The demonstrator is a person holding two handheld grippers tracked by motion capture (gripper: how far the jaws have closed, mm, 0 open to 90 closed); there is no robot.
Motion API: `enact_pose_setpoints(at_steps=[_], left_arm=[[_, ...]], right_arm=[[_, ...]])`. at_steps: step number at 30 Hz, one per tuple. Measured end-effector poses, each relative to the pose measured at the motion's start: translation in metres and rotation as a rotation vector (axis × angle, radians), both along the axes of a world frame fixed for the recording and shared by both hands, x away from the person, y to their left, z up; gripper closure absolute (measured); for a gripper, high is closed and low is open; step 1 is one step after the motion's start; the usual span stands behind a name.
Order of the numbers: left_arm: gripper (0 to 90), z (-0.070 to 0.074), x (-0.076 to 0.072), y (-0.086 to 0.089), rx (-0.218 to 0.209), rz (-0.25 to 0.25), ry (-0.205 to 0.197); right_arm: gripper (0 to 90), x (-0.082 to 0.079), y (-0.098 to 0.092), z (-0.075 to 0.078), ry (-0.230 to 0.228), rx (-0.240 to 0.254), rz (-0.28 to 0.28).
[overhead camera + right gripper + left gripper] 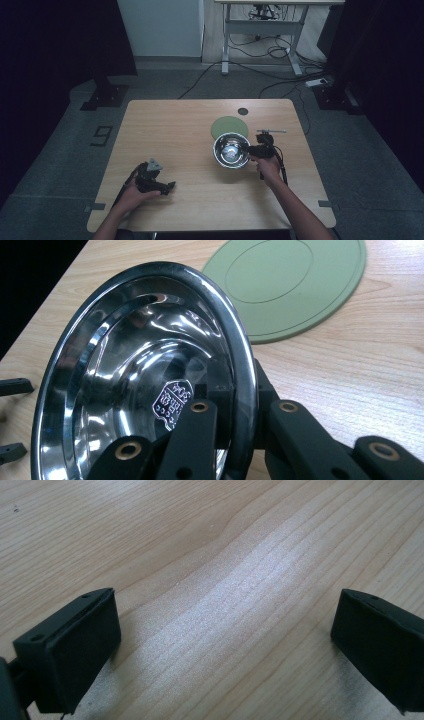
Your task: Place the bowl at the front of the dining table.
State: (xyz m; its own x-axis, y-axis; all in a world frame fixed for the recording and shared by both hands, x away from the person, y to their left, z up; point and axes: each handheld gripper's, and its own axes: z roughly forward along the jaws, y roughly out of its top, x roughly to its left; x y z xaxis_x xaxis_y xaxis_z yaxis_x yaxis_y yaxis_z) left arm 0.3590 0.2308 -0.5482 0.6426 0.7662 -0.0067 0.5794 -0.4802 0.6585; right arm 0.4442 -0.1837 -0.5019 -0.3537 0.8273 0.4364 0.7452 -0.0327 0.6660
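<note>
So we've got the steel bowl (231, 150) sitting near the middle-right of the wooden surface (175, 130), and that bowl is our landmark here. Our right claw (254, 150) is clamped on the bowl's rim at its right edge; in the right gripper view one jaw sits inside the bowl (145, 380) and the other outside, with the rim pinched between them, and the bowl looks tipped up on that side. Just behind the bowl lies a flat green round mat (229, 126), its near edge tucked right against the bowl. A small dark disc (243, 111) sits a bit farther back from the bowl, past the mat. Our left claw (169, 187) rests low on the surface well to the left of the bowl and nearer to us, jaws wide apart with nothing but bare wood (215, 595) between them.
</note>
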Motion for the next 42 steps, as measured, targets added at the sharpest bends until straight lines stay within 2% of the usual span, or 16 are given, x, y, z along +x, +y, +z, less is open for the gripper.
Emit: enact_pose_setpoints(at_steps=[11,26,33,42], left_arm=[[0.0,0.000,0.000,0.000,0.000,0.000,0.000],[0.0,0.000,0.000,0.000,-0.001,0.000,-0.001],[0.0,0.000,0.000,0.000,-0.001,0.000,-0.001],[0.0,0.000,0.000,0.000,-0.001,0.000,-0.001]], right_arm=[[85.8,0.009,-0.002,0.008,-0.018,-0.007,-0.009],[85.8,0.024,0.001,0.010,-0.010,-0.018,-0.028],[85.9,0.032,0.003,0.017,-0.028,-0.031,-0.028],[85.9,0.040,0.005,0.021,-0.028,-0.043,-0.032]])
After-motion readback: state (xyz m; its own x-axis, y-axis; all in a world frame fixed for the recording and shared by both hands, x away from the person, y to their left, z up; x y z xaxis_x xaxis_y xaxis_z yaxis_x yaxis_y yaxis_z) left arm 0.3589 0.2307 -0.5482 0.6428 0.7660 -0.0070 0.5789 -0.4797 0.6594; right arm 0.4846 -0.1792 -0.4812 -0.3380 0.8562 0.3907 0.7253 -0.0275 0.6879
